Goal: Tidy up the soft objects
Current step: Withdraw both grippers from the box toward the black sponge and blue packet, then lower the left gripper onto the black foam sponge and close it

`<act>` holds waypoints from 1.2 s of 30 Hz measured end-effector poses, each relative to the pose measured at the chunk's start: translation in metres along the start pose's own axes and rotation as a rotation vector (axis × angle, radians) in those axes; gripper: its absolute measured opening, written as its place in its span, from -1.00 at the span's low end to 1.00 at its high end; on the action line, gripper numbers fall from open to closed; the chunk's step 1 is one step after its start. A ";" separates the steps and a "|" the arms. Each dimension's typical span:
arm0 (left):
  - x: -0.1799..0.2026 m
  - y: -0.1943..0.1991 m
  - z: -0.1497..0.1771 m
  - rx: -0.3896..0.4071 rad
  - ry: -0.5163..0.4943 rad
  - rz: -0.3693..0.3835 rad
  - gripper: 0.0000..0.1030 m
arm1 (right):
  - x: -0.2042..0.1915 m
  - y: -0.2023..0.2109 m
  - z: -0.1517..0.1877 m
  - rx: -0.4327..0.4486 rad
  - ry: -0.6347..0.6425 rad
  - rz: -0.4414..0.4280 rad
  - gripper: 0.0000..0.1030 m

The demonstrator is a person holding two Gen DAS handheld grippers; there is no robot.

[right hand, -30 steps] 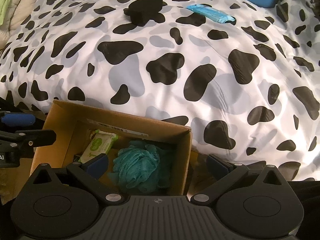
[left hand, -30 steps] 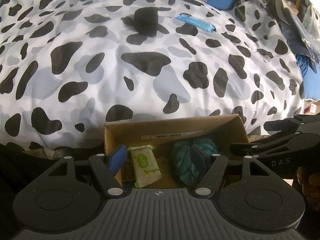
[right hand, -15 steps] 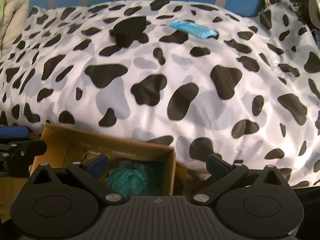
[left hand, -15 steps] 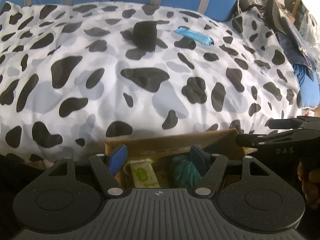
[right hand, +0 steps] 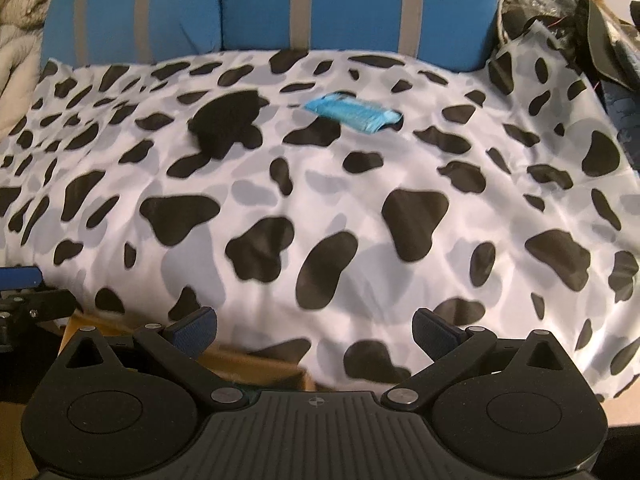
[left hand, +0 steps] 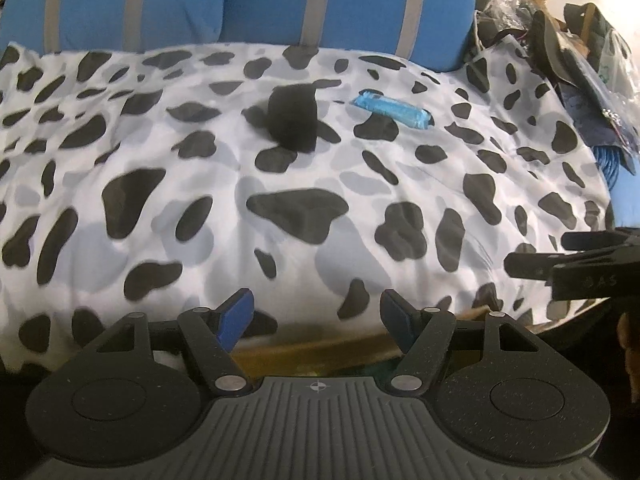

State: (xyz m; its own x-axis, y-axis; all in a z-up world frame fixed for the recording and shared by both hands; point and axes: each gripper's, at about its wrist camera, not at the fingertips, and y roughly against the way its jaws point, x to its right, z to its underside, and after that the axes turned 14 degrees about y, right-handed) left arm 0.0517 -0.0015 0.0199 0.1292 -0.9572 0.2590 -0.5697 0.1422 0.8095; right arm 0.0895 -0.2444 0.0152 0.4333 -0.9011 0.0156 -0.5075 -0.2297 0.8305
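Note:
A black soft lump (left hand: pixel 294 114) lies at the far middle of the cow-print bed cover (left hand: pixel 200 200); it also shows in the right wrist view (right hand: pixel 226 122). A light blue soft packet (left hand: pixel 392 109) lies just right of it, and shows too in the right wrist view (right hand: pixel 352 113). My left gripper (left hand: pixel 318 316) is open and empty, well short of both. My right gripper (right hand: pixel 314 330) is open and empty, also near the bed's front edge. The cardboard box (right hand: pixel 260 364) sits under the grippers; only its rim shows (left hand: pixel 320 344).
Blue pillows with grey stripes (left hand: pixel 260 4) stand at the back. Bags and clutter (left hand: pixel 568 52) pile at the right of the bed. A beige blanket (right hand: pixel 20 20) lies at the far left. My right gripper's side shows at the right in the left wrist view (left hand: pixel 576 268).
Both grippers have risen and tilted up away from the box. The box, wipes packet and teal puff have dropped almost out of view; the pillows have come into view.

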 end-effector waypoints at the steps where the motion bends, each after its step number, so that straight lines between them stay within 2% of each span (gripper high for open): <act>1: 0.000 -0.002 -0.002 0.008 -0.008 -0.004 0.34 | 0.002 -0.001 -0.002 0.008 -0.001 0.000 1.00; 12: -0.002 -0.028 -0.038 0.089 -0.012 -0.022 0.34 | 0.024 -0.014 -0.024 0.093 0.004 0.044 1.00; 17: 0.000 -0.041 -0.051 0.109 -0.032 -0.010 0.36 | 0.035 -0.022 -0.031 0.125 -0.026 0.029 1.00; 24: 0.007 -0.058 -0.067 0.144 -0.079 0.026 0.53 | 0.040 -0.032 -0.042 0.172 -0.002 0.066 1.00; 27: 0.011 -0.067 -0.073 0.154 -0.111 0.029 0.62 | 0.039 -0.036 -0.048 0.181 0.025 0.074 1.00; 30: 0.013 -0.076 -0.080 0.152 -0.129 0.027 0.62 | 0.041 -0.042 -0.055 0.184 0.026 0.099 1.00; 36: 0.015 -0.096 -0.094 0.139 -0.119 0.024 0.63 | 0.048 -0.056 -0.068 0.156 0.031 0.094 1.00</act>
State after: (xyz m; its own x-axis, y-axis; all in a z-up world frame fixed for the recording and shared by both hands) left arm 0.1842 -0.0058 -0.0042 0.0221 -0.9782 0.2063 -0.6794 0.1366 0.7209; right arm 0.1888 -0.2497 0.0075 0.3997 -0.9103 0.1078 -0.6552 -0.2015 0.7281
